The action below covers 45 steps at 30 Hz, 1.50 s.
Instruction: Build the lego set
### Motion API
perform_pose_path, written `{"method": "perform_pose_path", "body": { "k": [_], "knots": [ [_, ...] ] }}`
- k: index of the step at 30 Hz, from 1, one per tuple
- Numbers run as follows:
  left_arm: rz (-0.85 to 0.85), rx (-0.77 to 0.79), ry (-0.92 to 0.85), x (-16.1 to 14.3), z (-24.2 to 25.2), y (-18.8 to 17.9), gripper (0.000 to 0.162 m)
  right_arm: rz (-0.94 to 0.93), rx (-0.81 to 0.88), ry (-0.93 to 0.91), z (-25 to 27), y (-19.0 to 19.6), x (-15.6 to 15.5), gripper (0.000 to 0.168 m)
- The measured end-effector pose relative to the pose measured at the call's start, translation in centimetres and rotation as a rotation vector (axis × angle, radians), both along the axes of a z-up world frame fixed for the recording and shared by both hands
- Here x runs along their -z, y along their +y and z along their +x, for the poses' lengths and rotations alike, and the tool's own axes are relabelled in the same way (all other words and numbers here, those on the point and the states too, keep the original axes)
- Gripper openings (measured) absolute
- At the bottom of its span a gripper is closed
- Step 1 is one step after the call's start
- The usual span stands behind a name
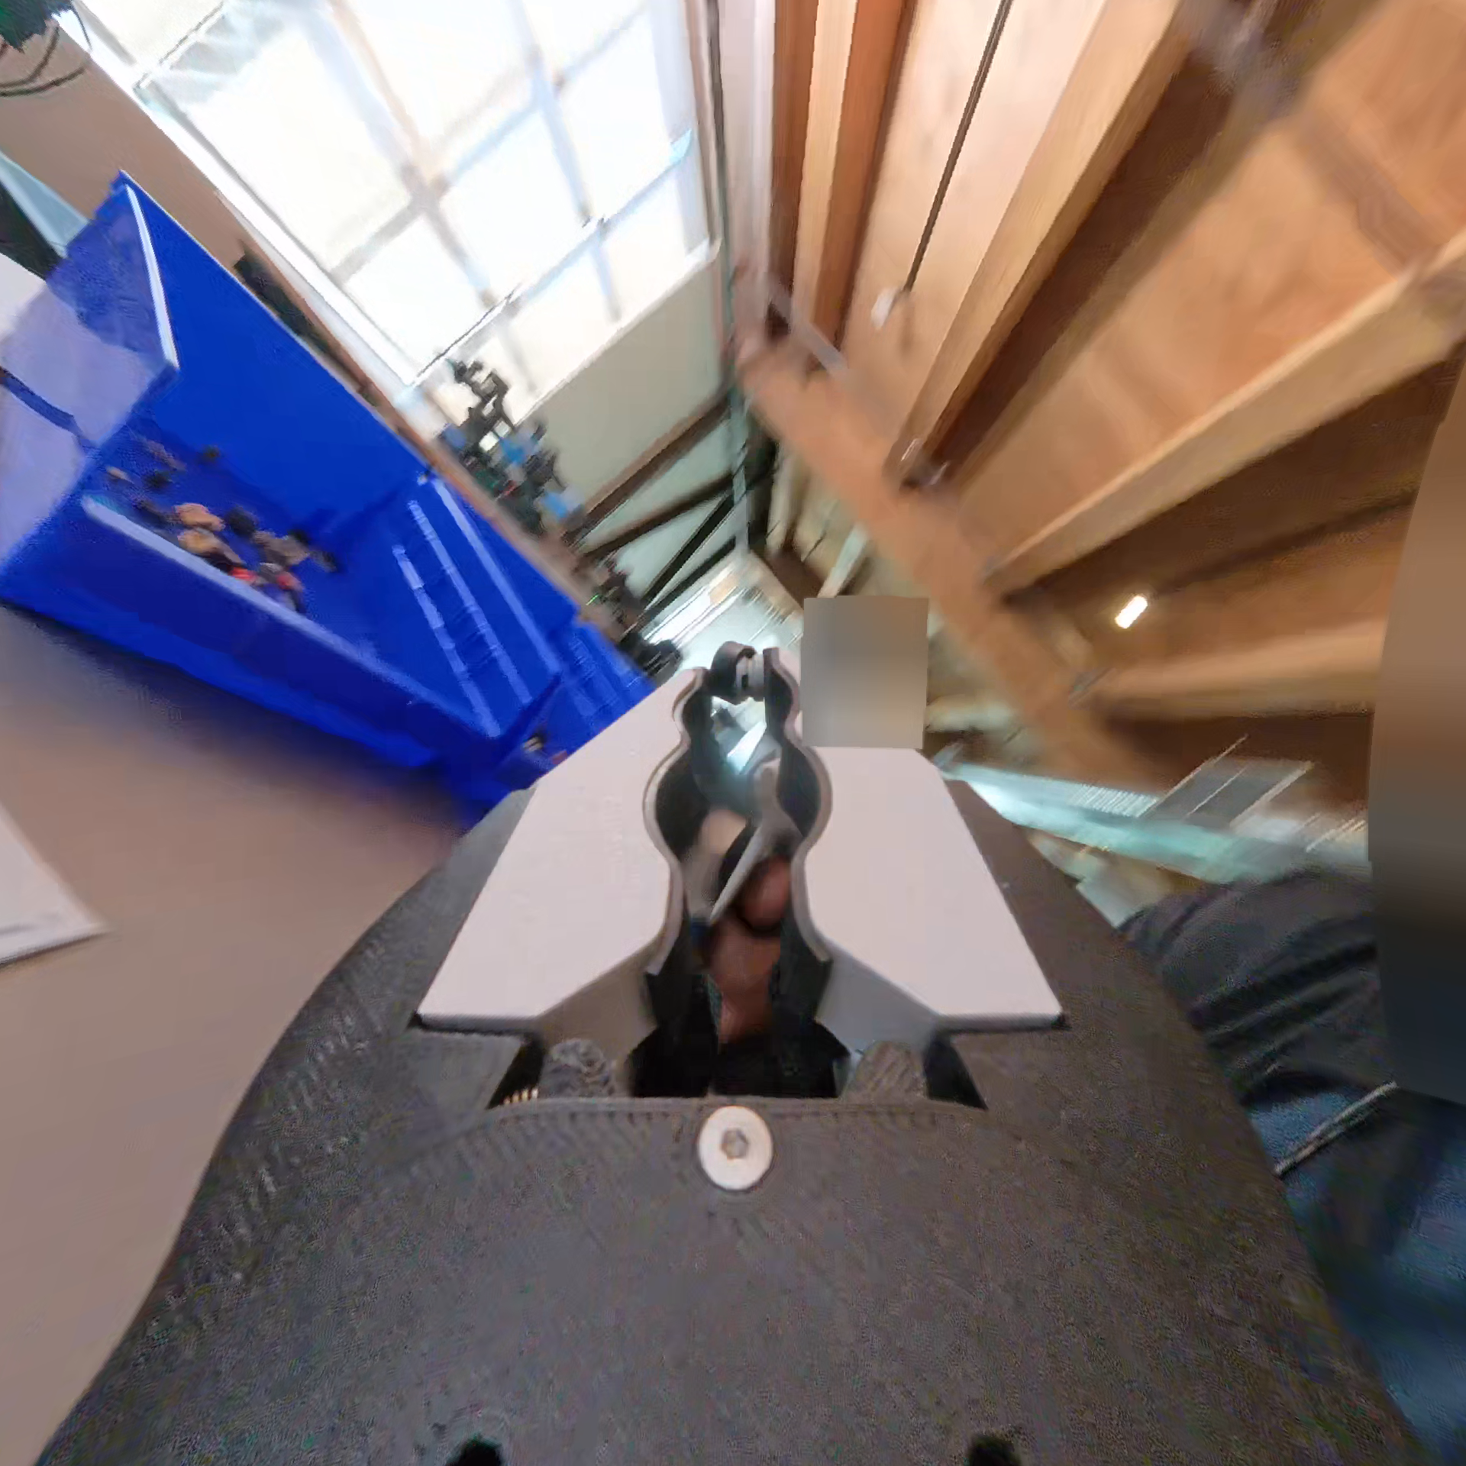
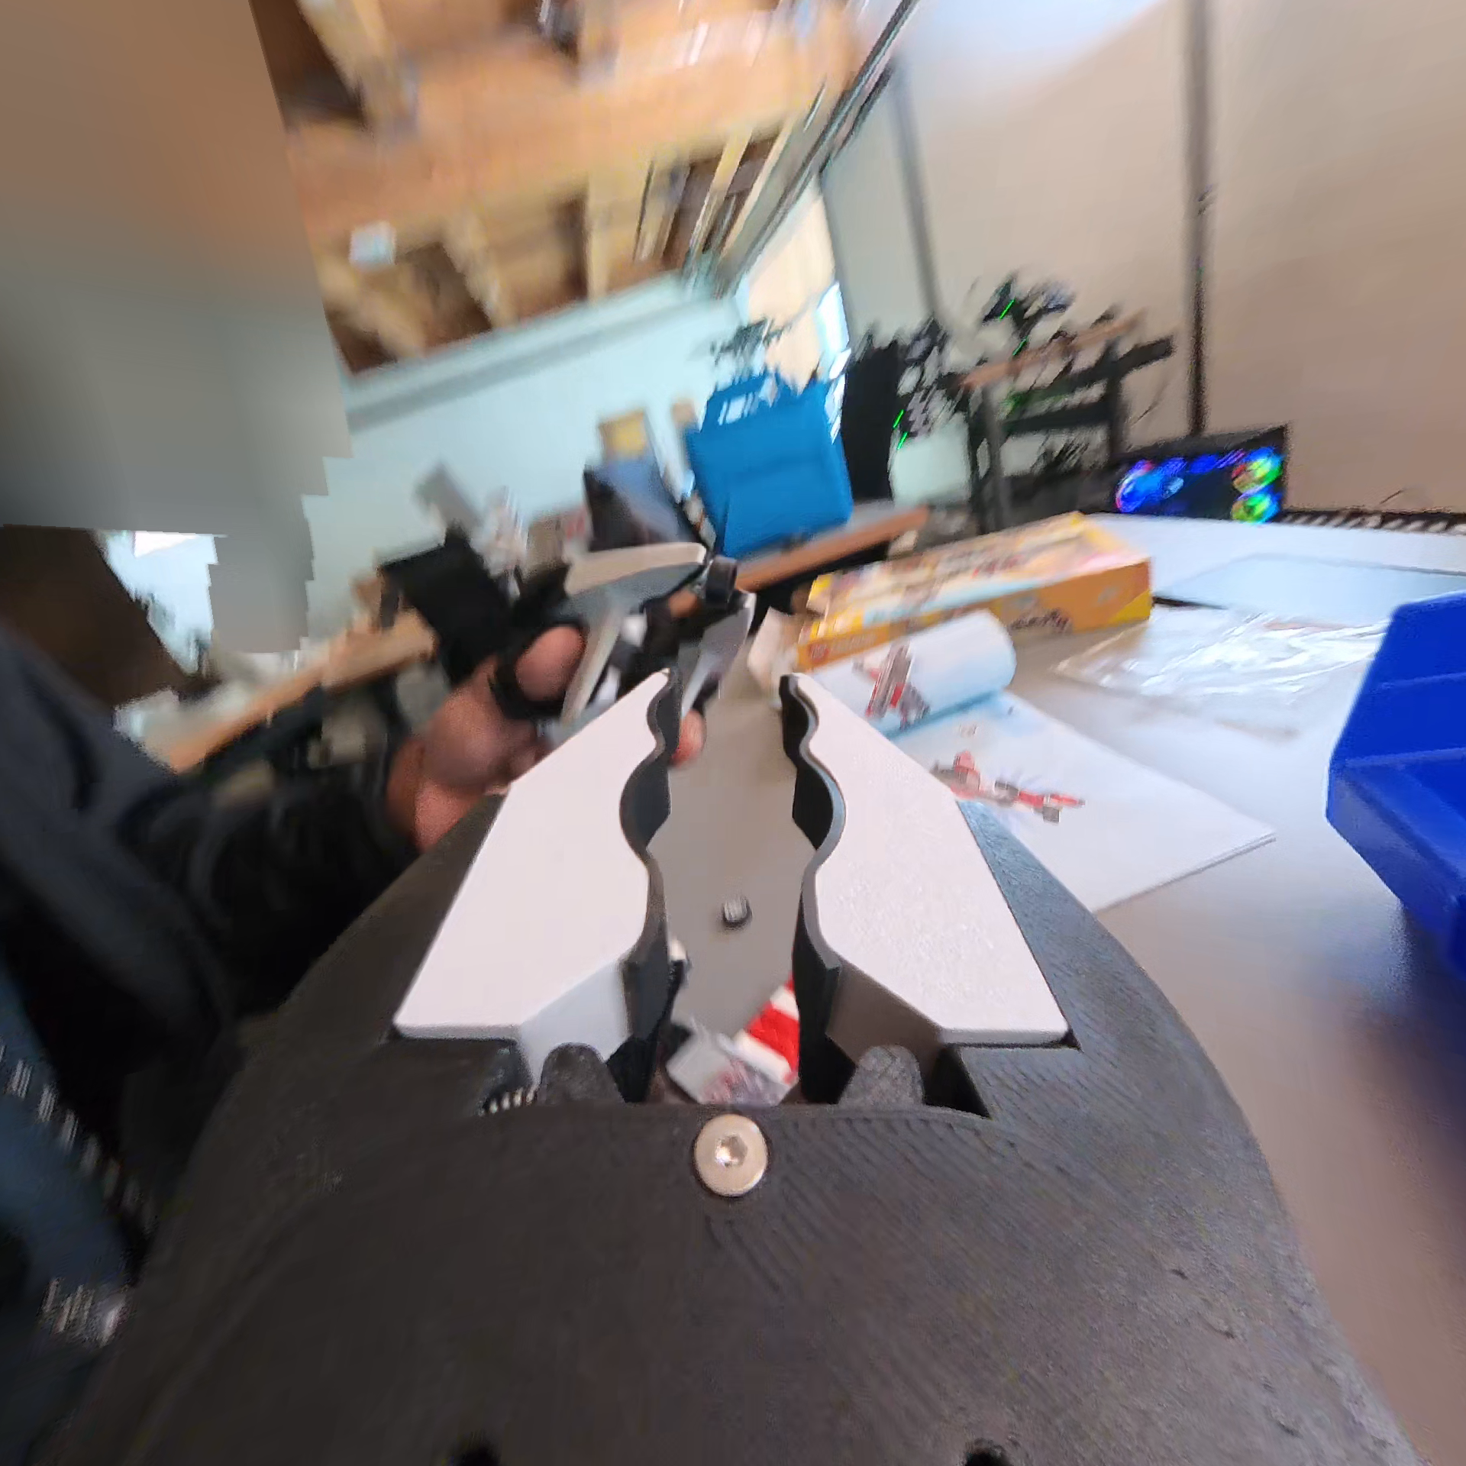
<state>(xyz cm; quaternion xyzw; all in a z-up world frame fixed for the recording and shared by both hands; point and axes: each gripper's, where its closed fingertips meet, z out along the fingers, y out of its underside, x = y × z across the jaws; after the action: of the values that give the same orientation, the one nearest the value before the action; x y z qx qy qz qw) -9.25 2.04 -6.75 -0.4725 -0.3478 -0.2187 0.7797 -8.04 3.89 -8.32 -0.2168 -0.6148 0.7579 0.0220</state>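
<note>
The left gripper [image 1: 742, 674] pinches a small dark lego piece [image 1: 734, 673] aloft; the right gripper [image 2: 726, 690] gapes empty. Loose bricks [image 1: 230, 531] fill the far-left blue bin [image 1: 333, 444], so building seems barely begun; manual [image 2: 1031, 785] lies open.

I see a bright gridded window [image 1: 444, 198], wooden ceiling beams [image 1: 1111, 317], pale walls [image 2: 1348, 238] and a grey worktop [image 2: 1190, 992] beneath me.

Bright daylight floods in through the window [image 1: 444, 214], which is nearly blown out. Both wide-angle views are tilted, bent at the edges and motion-smeared; only the near fingers [image 2: 555, 873] stay sharp.
</note>
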Motion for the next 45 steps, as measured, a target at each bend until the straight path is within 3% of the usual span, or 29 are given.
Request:
{"method": "perform_pose_path", "body": {
  "k": [4,9,15,26,35,45],
  "knots": [
    [0.316,0.031,-0.229,-0.6,-0.3,0.0,0.013,-0.042,0.101,0.002,0.0,0.2,-1.0,0.026],
    [0.436,0.097,-0.324,-1.0,1.3,2.4,0.013,-0.041,0.195,0.035,0.8,0.7,-1.5,0.028],
    [0.454,0.132,-0.370,-1.3,3.0,4.9,0.013,0.042,0.284,0.180,1.3,2.0,-2.7,0.029],
    [0.505,0.190,-0.418,-1.8,4.4,6.5,0.014,0.119,0.212,0.294,2.3,2.4,-3.3,0.016],
    [0.506,0.205,-0.404,-1.9,4.7,6.6,0.014,0.128,0.168,0.298,2.8,2.8,-3.4,0.015],
    [0.397,0.216,-0.309,-2.4,5.1,6.8,0.027,-0.032,0.033,0.163,3.8,3.5,-4.8,0.009]
  ]
}}
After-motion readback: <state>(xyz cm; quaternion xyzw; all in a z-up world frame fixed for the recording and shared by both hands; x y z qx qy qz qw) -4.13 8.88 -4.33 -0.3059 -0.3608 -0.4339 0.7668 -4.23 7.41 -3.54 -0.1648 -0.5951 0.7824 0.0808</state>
